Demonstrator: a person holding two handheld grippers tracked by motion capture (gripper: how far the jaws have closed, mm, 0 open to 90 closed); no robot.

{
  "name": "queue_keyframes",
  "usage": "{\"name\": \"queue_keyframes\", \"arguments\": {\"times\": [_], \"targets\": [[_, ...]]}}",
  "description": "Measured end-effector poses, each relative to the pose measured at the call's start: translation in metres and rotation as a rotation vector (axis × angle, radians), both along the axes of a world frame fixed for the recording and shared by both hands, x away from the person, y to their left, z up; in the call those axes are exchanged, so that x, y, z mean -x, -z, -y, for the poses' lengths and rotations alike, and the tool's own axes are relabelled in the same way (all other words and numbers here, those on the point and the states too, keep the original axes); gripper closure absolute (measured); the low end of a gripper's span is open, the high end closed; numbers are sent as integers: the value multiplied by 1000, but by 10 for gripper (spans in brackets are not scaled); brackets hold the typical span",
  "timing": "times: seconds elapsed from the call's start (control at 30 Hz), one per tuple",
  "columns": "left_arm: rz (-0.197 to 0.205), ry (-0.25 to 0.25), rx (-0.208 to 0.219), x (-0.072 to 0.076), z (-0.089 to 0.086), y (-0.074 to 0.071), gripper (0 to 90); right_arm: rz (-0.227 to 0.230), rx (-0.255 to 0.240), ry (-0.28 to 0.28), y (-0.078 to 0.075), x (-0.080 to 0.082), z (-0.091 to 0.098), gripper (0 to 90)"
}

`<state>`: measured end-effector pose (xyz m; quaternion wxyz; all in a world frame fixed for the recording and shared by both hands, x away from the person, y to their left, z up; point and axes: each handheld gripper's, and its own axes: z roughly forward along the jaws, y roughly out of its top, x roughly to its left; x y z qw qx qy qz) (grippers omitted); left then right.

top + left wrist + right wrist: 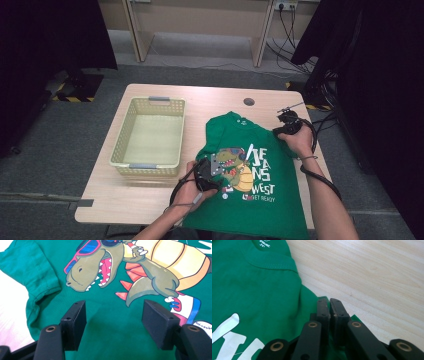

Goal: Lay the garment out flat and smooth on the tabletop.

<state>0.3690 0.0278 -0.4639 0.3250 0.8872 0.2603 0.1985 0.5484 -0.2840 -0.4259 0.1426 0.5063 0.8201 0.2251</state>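
Note:
A green T-shirt with a dinosaur print and white lettering lies flat on the wooden table, collar toward the far side. My left gripper hovers over the shirt's left part, beside the dinosaur. In the left gripper view its jaws stand open just above the cloth, the left sleeve ahead at left, nothing between them. My right gripper is at the shirt's right shoulder edge. In the right gripper view its jaws are shut, pinching the edge of the green cloth below the collar.
A pale yellow plastic basket stands on the table's left half with nothing in it. A round cable hole sits near the far edge. The shirt's hem hangs over the front edge. Bare wood lies right of the shirt.

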Motion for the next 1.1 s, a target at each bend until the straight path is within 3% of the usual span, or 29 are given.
{"name": "queue_keyframes", "arguments": {"times": [0.17, 0.4, 0.77, 1.1], "targets": [[1, 1, -1, 0, 0, 0, 354, 1, -8, 17, -2, 0, 0, 889], [7, -2, 6, 1, 0, 1, 357, 42, -41, 51, -11, 2, 4, 893], [10, -2, 10, 3, -1, 1, 374, 146, -131, 183, -34, 10, 33, 894], [11, -2, 9, 3, -1, 1, 377, 168, -147, 256, -41, 17, 55, 893]]}}
